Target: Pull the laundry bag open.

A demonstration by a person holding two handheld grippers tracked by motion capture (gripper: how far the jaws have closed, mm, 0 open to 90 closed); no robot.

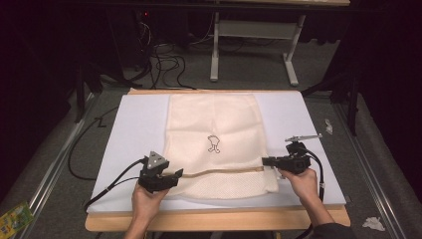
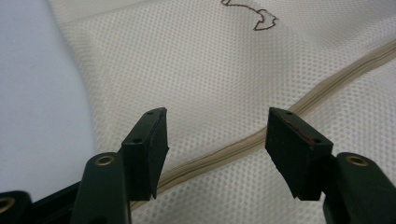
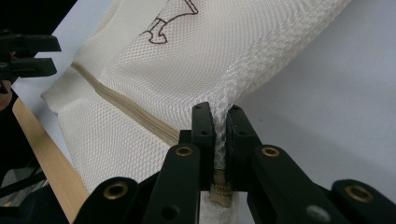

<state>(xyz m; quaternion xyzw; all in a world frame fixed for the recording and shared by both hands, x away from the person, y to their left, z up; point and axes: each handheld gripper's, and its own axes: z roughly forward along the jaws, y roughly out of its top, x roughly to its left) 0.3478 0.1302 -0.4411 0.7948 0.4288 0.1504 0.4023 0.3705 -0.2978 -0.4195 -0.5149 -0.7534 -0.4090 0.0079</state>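
Right claw (image 3: 220, 122) pinches the mesh bag's (image 1: 214, 124) edge; left claw (image 2: 217, 140) gapes.

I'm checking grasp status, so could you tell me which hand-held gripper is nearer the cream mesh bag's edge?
Right. The right hand-held gripper is shut on the cream mesh bag's right edge; the left hand-held gripper hovers open over its tan zipper.

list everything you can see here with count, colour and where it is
mesh bag: 1, cream, middle of the pad
zip: 1, beige, across the bag's near part
drawing: 1, dark outline, bag's centre
pad: 1, pale blue-white, on the table
table: 1, wood, under the pad
cables: several, black, floor beyond
left tongs: 1, black, open over the zip
right tongs: 1, black, shut on the bag's edge
hands: 2, near edge
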